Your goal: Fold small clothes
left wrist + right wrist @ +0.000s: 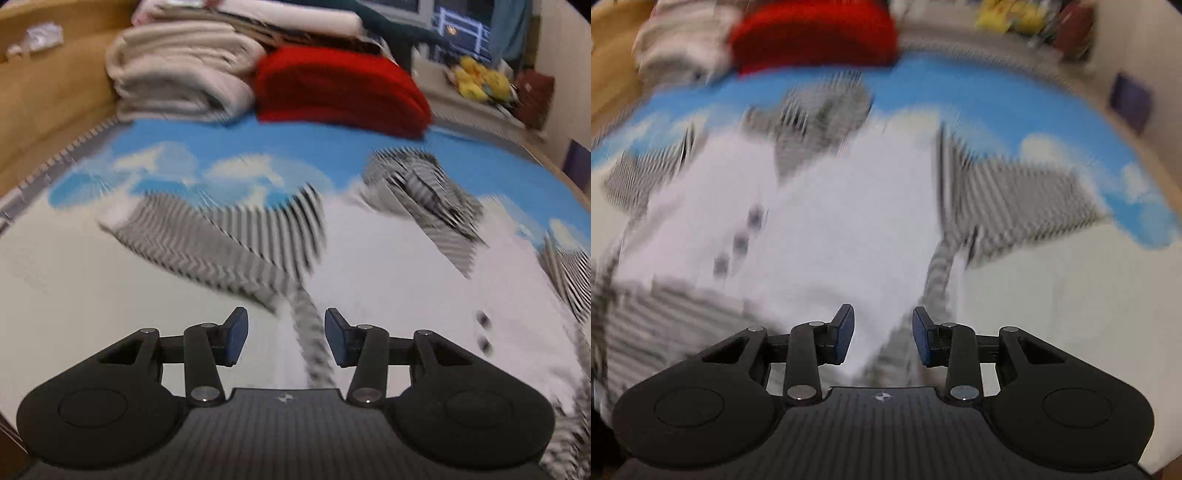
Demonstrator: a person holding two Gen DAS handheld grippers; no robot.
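A small white garment (399,266) with black-and-white striped sleeves, hood and trim lies spread flat on the bed. Its left striped sleeve (229,240) stretches out to the left, and a striped side seam (310,332) runs between my fingers. My left gripper (286,339) is open just above that seam. In the right wrist view the same garment (827,229) fills the middle, blurred, with its right striped sleeve (1027,199) out to the right. My right gripper (882,338) is open over the garment's lower right edge.
The bed sheet (229,155) is blue with white clouds. A stack of folded beige blankets (177,74) and a red folded cloth (340,88) lie at the head of the bed. A wooden bed frame (48,103) rises on the left. Yellow toys (476,81) sit far right.
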